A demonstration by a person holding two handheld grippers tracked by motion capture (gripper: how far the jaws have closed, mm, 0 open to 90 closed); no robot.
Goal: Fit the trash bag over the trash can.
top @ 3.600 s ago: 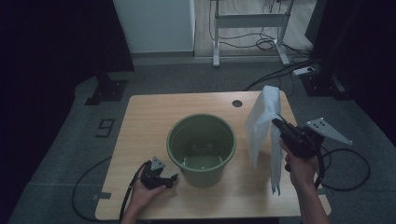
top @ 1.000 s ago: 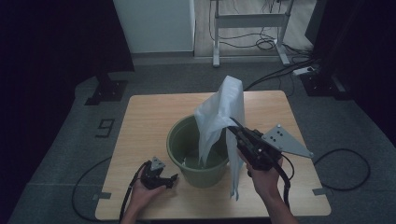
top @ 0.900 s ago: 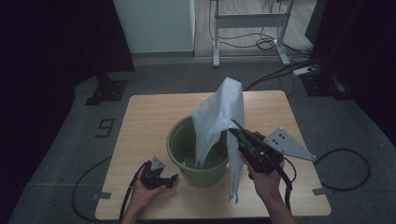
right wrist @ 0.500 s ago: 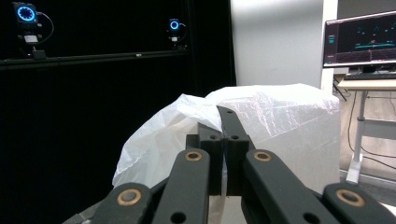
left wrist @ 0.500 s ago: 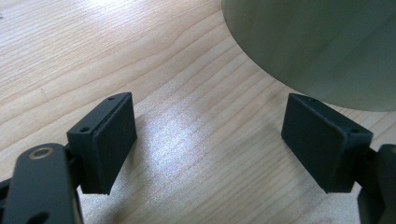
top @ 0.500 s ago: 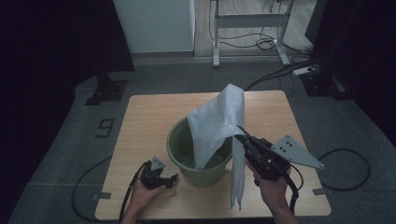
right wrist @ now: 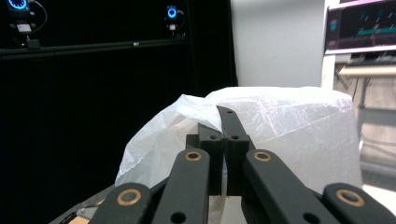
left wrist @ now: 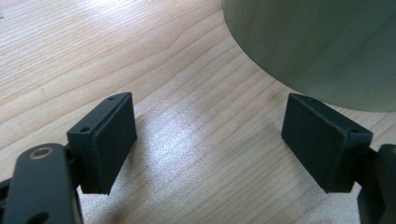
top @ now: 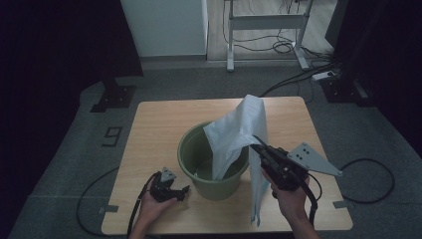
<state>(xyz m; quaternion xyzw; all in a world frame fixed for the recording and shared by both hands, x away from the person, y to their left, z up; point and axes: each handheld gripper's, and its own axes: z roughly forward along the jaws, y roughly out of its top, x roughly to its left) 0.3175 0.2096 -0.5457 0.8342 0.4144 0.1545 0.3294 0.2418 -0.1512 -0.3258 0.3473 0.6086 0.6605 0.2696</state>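
Pinching white bag over green bucket, right gripper fingers clamped; left gripper fingers wide, empty, beside bucket.

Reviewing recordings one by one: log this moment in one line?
right tool: shut on white plastic bag over green bucket | left tool: open, empty, on wooden table

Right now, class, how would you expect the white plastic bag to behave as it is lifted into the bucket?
The white plastic bag is probably floppy: it drapes and creases below the right claw. Likely light, since a pinch holds it up. It may cling or snag on the green bucket rim.
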